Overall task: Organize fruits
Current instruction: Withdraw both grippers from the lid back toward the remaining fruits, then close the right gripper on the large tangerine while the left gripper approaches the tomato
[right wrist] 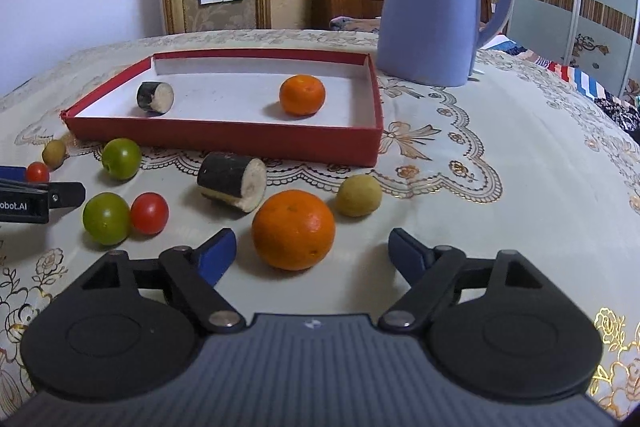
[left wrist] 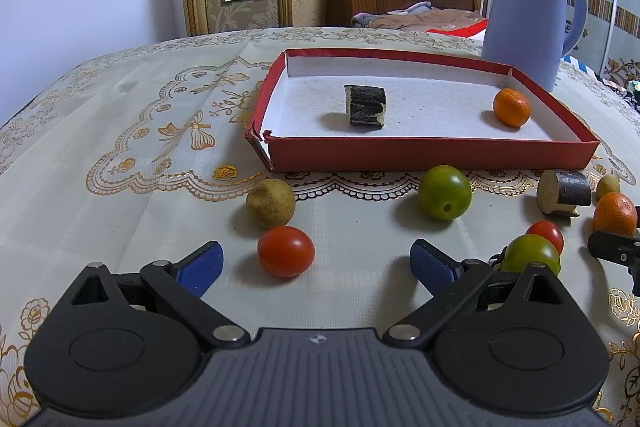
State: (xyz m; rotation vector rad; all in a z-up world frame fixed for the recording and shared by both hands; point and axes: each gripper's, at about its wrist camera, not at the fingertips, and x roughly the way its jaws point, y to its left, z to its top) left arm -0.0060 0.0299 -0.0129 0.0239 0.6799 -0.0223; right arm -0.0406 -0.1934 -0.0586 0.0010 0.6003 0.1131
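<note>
A red tray (left wrist: 432, 154) (right wrist: 224, 139) holds a dark cane piece (left wrist: 366, 105) (right wrist: 155, 98) and an orange (left wrist: 511, 107) (right wrist: 302, 95). My left gripper (left wrist: 316, 263) is open, with a red tomato (left wrist: 285, 251) just ahead between its fingers. A tan fruit (left wrist: 271, 203) and a green fruit (left wrist: 445, 191) lie beyond. My right gripper (right wrist: 312, 253) is open, with an orange (right wrist: 293, 229) just ahead between its fingers. Near it lie a cane piece (right wrist: 232, 187), a tan fruit (right wrist: 359, 195), a red tomato (right wrist: 149, 213) and a green fruit (right wrist: 106, 218).
A tall blue kettle (left wrist: 528, 15) (right wrist: 432, 3) stands behind the tray's right end. The left gripper's side shows at the left edge of the right wrist view (right wrist: 36, 201). The table has a lace-patterned cloth (left wrist: 140, 131). A bed stands behind.
</note>
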